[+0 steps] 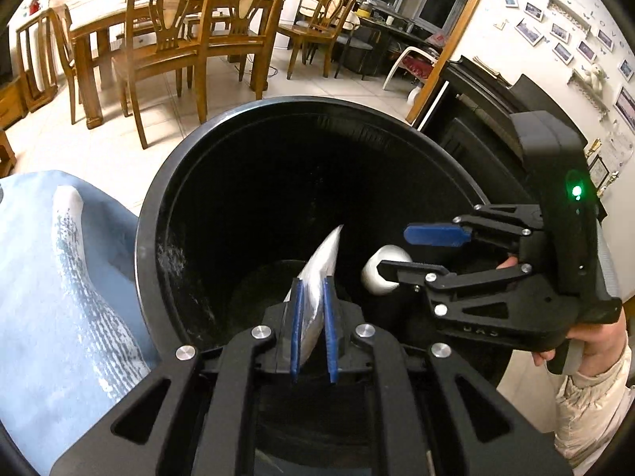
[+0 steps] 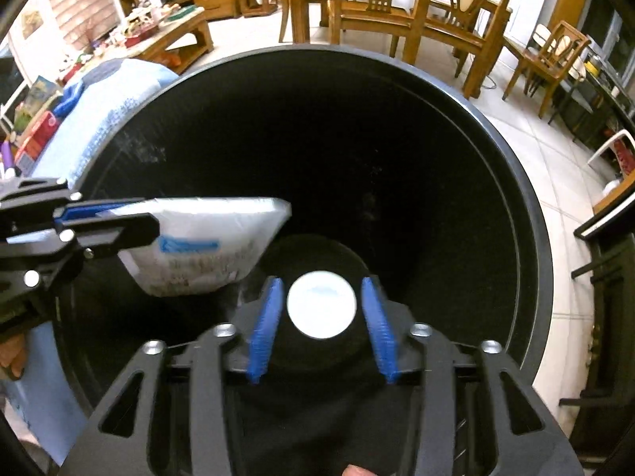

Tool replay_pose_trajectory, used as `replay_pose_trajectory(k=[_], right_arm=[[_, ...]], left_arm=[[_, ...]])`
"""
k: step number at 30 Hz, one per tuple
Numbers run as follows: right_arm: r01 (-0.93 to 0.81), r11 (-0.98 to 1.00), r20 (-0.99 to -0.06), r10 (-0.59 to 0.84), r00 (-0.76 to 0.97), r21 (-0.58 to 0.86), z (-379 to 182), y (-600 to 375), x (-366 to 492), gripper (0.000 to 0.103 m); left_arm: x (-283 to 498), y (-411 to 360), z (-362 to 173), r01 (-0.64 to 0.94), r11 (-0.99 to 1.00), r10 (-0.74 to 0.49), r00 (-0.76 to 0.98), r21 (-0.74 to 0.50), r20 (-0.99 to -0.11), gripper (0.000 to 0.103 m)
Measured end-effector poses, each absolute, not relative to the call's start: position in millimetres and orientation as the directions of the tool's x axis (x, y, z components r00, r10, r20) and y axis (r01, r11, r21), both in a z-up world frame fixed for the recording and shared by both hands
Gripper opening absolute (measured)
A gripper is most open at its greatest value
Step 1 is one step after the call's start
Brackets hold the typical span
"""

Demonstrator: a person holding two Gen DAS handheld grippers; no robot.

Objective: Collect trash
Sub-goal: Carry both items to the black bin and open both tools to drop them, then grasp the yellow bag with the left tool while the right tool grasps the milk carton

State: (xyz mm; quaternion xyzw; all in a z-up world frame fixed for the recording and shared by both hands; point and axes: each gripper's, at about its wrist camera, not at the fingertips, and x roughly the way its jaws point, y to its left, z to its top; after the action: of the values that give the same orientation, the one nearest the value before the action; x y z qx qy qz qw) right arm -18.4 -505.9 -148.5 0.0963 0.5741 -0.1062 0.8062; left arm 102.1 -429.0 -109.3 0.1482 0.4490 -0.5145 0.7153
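A big black trash bin (image 1: 158,206) fills both views (image 2: 532,214). My left gripper (image 1: 313,289) is shut on a white plastic packet (image 1: 319,265) and holds it over the bin's mouth; the packet also shows in the right wrist view (image 2: 206,246). My right gripper (image 2: 323,289) is open over the bin, and a small white round object (image 2: 321,304) sits between its blue pads without touching them. In the left wrist view the right gripper (image 1: 393,252) is seen from the side with the white object (image 1: 383,273) just behind its lower finger.
A light blue cloth-covered surface (image 1: 59,277) lies left of the bin. Wooden dining chairs (image 1: 174,39) and a table stand behind on tiled floor. A dark piano (image 1: 488,119) stands right of the bin. A cluttered low table (image 2: 158,27) is at the far left.
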Motion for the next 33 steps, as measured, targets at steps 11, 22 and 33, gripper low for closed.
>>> replay_pose_trajectory(k=[11,22,33], right_arm=[[0.301,0.95,-0.875,-0.071,0.48,0.088,-102,-484,-28,0.069],[0.025,0.958,-0.725,0.197,0.66,0.284,-37,-358,31,0.081],[-0.125,0.903,-0.686,0.398,0.609,0.412,-39,-236,190,0.081]], left_arm=[[80,-342,-43,0.834,0.491,-0.743,0.25,-0.252,-0.621,0.09],[115,-163,5,0.642,0.744,-0.626,0.574,-0.185,-0.528,0.091],[242,-44,-17,0.401,0.915,-0.329,0.669,-0.05,-0.667,0.09]])
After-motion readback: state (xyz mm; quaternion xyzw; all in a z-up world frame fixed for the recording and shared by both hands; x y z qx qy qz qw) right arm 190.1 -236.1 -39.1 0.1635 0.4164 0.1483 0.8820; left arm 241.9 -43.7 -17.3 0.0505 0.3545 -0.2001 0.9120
